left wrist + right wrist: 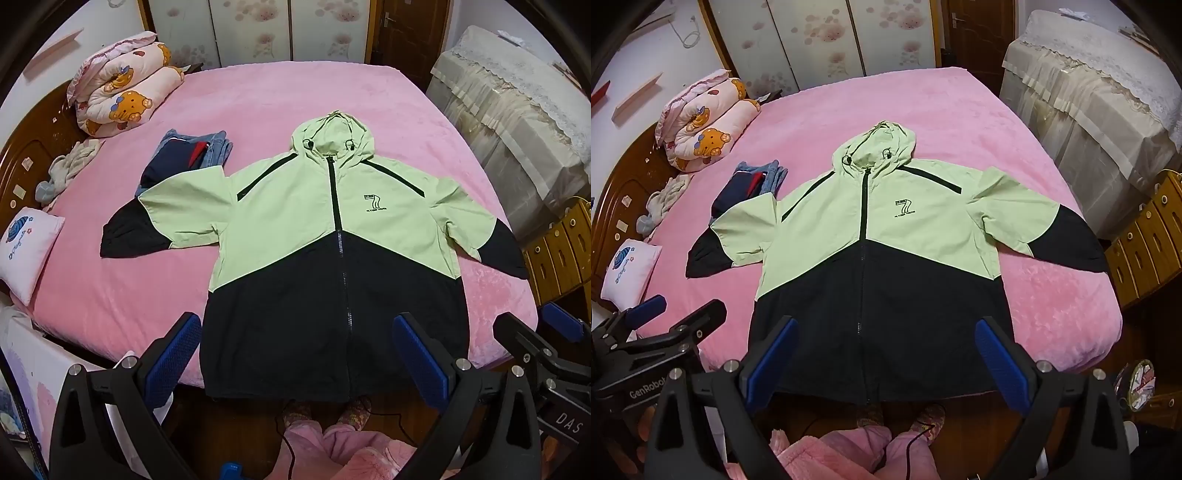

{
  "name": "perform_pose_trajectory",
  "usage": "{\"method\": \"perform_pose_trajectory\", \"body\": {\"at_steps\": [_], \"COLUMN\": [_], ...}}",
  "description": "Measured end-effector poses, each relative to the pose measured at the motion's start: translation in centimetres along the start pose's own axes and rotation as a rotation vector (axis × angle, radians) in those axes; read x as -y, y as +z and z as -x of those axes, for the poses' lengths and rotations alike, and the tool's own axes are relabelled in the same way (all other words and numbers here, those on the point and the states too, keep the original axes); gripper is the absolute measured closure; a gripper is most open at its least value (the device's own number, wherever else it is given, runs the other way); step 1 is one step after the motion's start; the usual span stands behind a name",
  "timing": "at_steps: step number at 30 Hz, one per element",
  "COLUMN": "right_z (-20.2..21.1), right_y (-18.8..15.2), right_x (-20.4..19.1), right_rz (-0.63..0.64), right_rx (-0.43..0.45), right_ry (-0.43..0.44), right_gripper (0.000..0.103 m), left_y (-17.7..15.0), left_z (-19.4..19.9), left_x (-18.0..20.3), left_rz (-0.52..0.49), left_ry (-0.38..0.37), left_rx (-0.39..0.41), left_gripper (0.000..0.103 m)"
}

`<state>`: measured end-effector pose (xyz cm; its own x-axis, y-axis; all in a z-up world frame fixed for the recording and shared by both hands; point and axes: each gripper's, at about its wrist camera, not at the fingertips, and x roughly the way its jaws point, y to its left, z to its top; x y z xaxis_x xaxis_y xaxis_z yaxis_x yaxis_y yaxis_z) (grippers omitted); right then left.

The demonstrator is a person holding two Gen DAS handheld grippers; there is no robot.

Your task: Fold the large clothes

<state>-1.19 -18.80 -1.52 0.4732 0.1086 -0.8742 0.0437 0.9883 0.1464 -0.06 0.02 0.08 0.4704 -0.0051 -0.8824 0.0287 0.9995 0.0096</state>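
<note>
Jacket point(325, 236) flat on pink bed point(258, 103), left gripper point(295, 354) and right gripper point(882, 354) jaws spread above hem.

both wrist views look down from the bed's point(110, 295) foot, sharing the jacket point(314, 229).

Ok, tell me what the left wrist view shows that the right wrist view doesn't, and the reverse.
Only the left wrist view shows the right tongs poking in at its lower right edge, marked DAS.

Only the right wrist view shows the left tongs at its lower left, marked GenRobot, and a round patterned object on the floor at lower right.

Both show the green and black hooded jacket spread flat, zipped, front up on the pink bed, the folded clothes stack by its sleeve, the rolled bear quilt, and each view's own tongs open.
</note>
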Motion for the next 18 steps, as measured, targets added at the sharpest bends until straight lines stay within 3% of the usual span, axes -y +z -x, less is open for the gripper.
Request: {"method": "perform_pose_trajectory", "body": {"at_steps": [18], "right_z": [-0.13], "right_y": [0.02], "right_x": [-0.15], "right_rz": [0.005], "right_rx": [-0.003], "right_ry": [-0.008], "right_gripper": [0.006], "left_y": [-0.21], "left_z": [-0.77], "left_x": [-0.40], "left_rz": [0.005], "left_ry": [-0.004], "left_rx": [-0.010], "left_gripper": [0.001]}}
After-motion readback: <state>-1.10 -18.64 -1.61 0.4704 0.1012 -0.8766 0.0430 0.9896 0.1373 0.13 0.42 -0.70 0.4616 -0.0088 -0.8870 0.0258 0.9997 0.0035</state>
